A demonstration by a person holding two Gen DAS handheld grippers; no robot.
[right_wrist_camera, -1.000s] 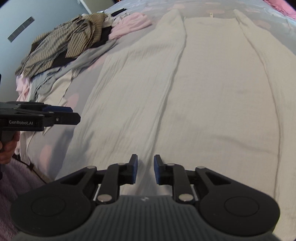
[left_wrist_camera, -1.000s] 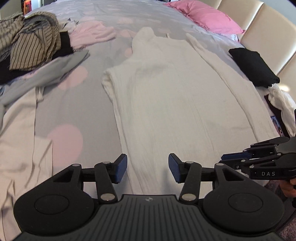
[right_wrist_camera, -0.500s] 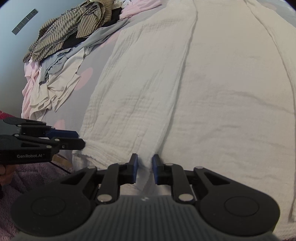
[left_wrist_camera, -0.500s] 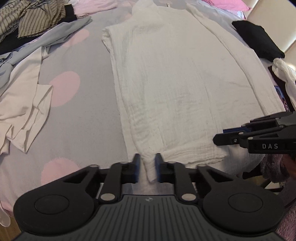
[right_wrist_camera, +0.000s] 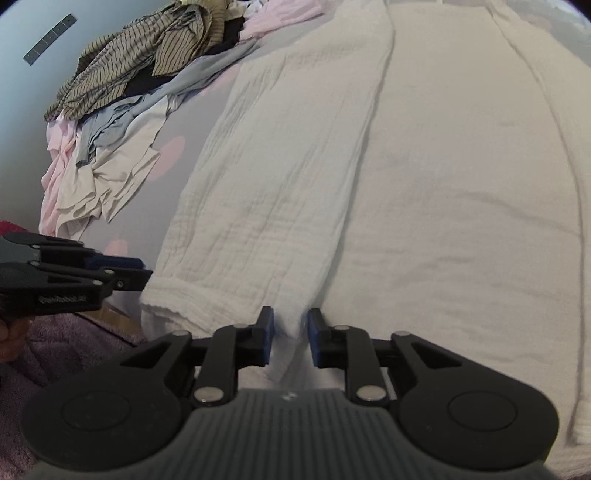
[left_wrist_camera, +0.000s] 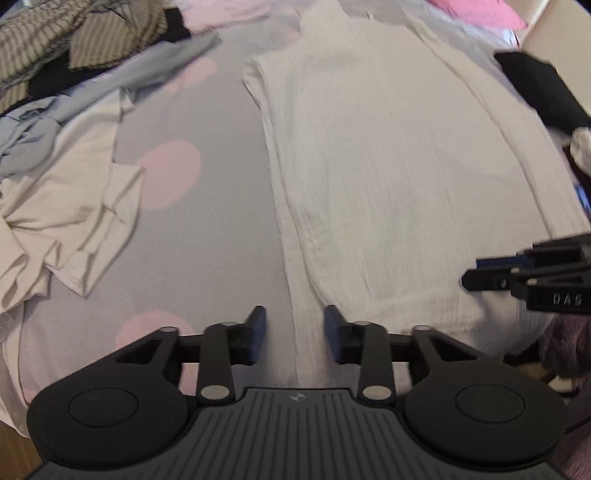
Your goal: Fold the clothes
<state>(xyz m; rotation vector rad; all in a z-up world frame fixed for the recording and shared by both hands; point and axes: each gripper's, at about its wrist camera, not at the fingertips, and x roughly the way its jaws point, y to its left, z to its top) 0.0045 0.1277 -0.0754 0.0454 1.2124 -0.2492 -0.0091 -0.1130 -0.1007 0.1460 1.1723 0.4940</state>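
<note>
Left wrist view: my left gripper (left_wrist_camera: 294, 334) hangs with fingers spread apart over the near hem of the white garment (left_wrist_camera: 388, 155), which lies flat on the grey bedspread (left_wrist_camera: 221, 229). My right gripper (right_wrist_camera: 289, 341) sits further along that hem, fingers apart with a ridge of cloth between them.

Bed covered by grey sheet with pale pink dots (left_wrist_camera: 221, 229). Pale blue-grey wall (right_wrist_camera: 33, 33) stood behind. Cream padded headboard panel (left_wrist_camera: 554, 26) at far right. Soft daylight throughout.
</note>
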